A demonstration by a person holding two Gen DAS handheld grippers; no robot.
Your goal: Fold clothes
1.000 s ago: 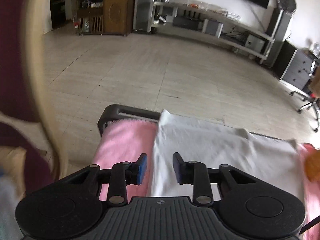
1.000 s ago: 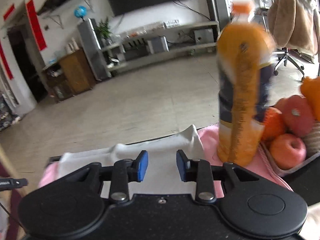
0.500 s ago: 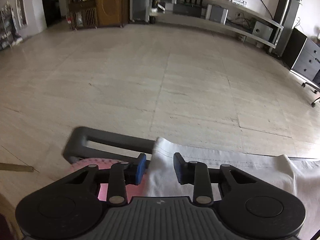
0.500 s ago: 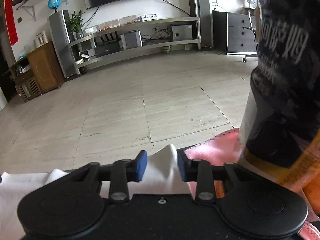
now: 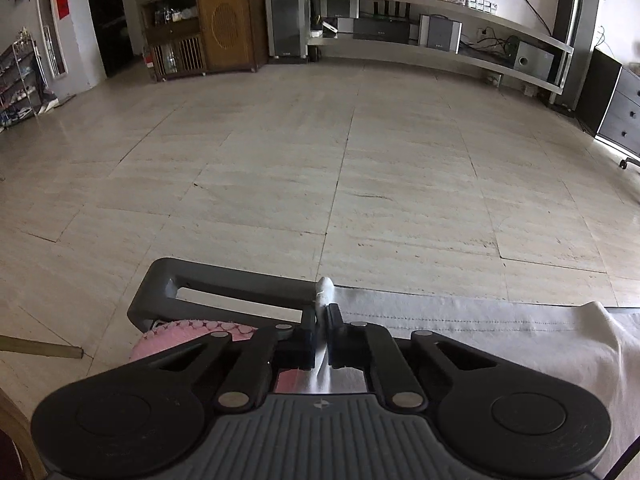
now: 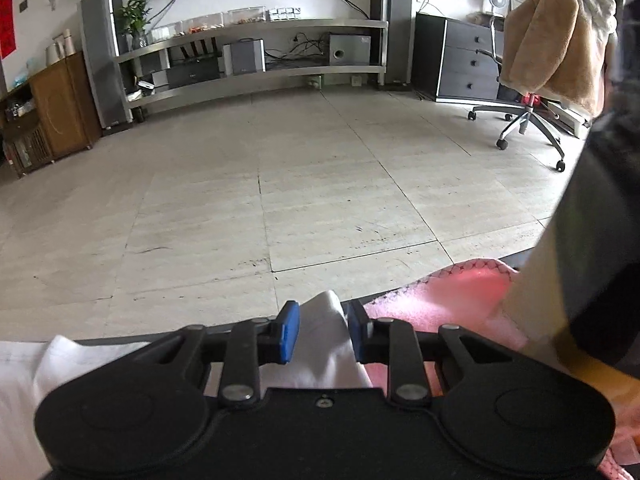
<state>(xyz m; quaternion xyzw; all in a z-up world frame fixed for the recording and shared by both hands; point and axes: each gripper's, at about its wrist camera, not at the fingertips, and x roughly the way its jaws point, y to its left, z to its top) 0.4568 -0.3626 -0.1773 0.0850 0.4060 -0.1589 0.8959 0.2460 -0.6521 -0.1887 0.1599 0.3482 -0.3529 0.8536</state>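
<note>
Now pinched shut: left gripper [image 5: 322, 342] jaws on white garment [image 5: 460, 322] corner, twelve o'clock. Right gripper [image 6: 323, 332] jaws still apart, probably straddling opposite corner. Grasp half secured on desk [image 5: 224, 282].

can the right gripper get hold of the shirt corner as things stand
Probably yes: the right gripper is open with the white shirt corner already between its fingers. The bottle stands close on the right but not in between.
</note>
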